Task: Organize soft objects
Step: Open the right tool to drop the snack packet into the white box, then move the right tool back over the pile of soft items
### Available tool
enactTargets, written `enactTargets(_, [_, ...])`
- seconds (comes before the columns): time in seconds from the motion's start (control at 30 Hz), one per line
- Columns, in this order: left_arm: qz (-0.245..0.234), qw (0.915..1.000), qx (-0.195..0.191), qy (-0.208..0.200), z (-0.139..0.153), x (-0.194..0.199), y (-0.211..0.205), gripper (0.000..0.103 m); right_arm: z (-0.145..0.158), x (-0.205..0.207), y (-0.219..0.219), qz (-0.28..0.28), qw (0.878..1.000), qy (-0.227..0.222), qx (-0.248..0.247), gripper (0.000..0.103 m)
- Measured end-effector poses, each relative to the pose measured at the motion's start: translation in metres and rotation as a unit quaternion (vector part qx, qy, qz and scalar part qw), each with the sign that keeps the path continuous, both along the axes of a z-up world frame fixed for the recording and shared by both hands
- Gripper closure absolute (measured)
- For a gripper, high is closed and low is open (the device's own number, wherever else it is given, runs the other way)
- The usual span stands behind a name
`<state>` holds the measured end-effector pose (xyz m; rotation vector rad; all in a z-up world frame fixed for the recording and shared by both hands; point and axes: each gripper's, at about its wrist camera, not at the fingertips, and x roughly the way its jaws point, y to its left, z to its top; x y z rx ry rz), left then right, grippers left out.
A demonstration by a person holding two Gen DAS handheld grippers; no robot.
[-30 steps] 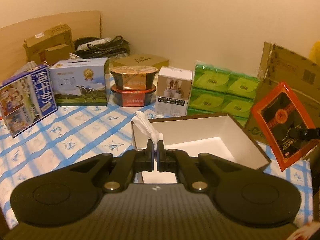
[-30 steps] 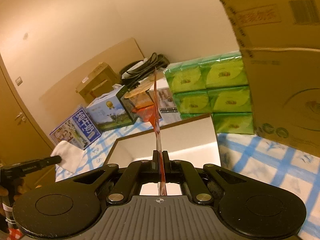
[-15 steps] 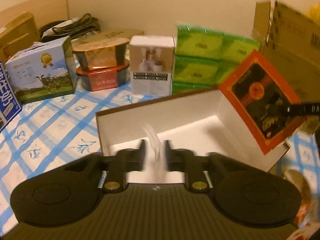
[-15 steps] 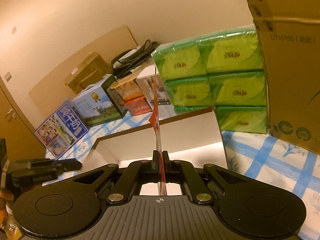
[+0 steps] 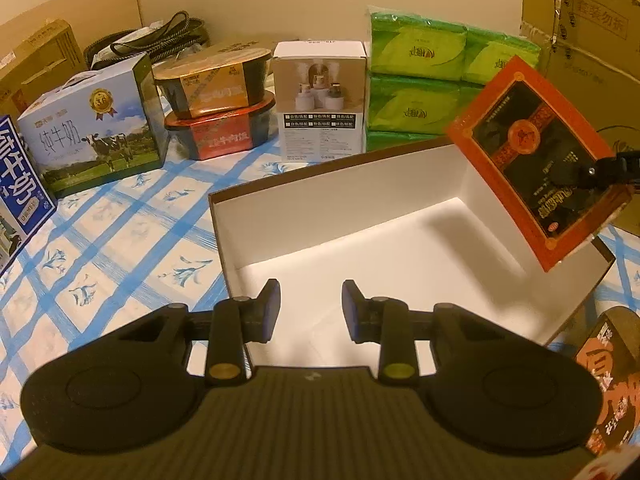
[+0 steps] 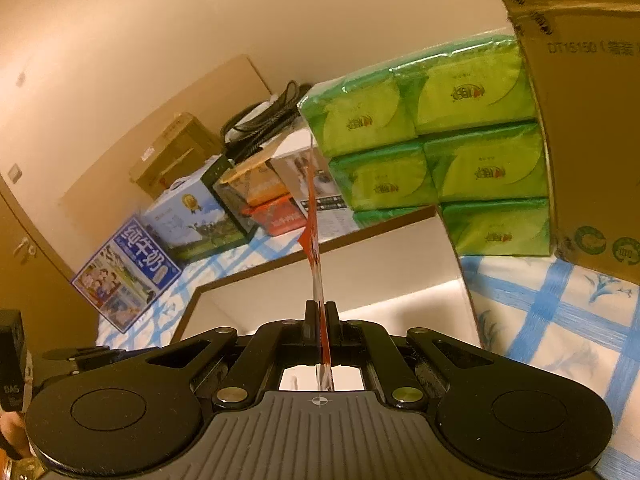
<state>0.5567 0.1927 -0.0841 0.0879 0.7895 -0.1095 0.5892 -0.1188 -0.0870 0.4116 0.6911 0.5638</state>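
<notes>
An open box [image 5: 280,216] with white inside stands on the blue checked cloth. My left gripper [image 5: 311,312] is open and empty, over the box's near edge. The white tissue it held is not in view. My right gripper [image 6: 320,320] is shut on a flat red and black packet [image 6: 314,236], seen edge-on. In the left wrist view that packet [image 5: 532,160] hangs tilted above the box's right side, with the right gripper's tip [image 5: 608,166] holding its right edge. The box also shows in the right wrist view [image 6: 320,276].
Behind the box stand green tissue packs [image 5: 416,80], a white carton [image 5: 324,104], stacked noodle bowls [image 5: 216,100] and milk cartons [image 5: 92,120]. A tall cardboard box [image 5: 592,40] stands at the right. A brown container [image 5: 612,380] sits by the box's near right corner.
My left gripper moved forward over the box and opened, letting go of the white tissue. My right gripper moved the packet left, over the box.
</notes>
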Motion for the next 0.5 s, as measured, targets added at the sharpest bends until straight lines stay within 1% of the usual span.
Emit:
enactTargets(0.07, [0.001, 1.0, 0.002, -0.003, 0.001, -0.002, 0.0, 0.069, -0.003, 0.004, 0.002, -0.004, 1.0, 0.012, 0.0, 0.094])
enactTargets(0.1, [0.002, 1.0, 0.004, -0.004, 0.001, -0.002, 0.0, 0.068, -0.005, 0.005, 0.002, -0.008, 1.0, 0.016, 0.002, 0.075])
enactTargets(0.13, [0.002, 1.0, 0.006, -0.005, 0.0, -0.003, 0.0, 0.068, -0.007, 0.004, 0.002, -0.014, 1.0, 0.017, 0.005, 0.042])
enactTargets(0.17, [0.001, 0.9999, 0.009, -0.005, 0.0, -0.003, 0.0, 0.068, -0.009, 0.003, 0.001, -0.025, 1.0, 0.016, 0.006, 0.029])
enactTargets(0.2, [0.001, 0.9999, 0.011, -0.004, -0.001, -0.003, 0.001, 0.068, -0.01, 0.0, -0.001, -0.039, 0.999, 0.007, 0.007, 0.022])
enactTargets(0.23, [0.002, 0.9999, 0.011, -0.004, -0.002, -0.004, 0.001, 0.068, -0.01, -0.002, -0.002, -0.041, 0.999, 0.001, 0.009, 0.022])
enactTargets(0.33, [0.005, 0.9999, 0.01, -0.003, -0.004, -0.007, 0.006, 0.067, -0.012, -0.002, -0.003, -0.039, 0.999, 0.011, 0.002, 0.022])
enactTargets(0.5, [0.016, 0.9998, 0.006, -0.003, -0.004, -0.012, 0.014, 0.067, -0.008, -0.009, -0.007, -0.036, 0.999, 0.008, -0.011, 0.022])
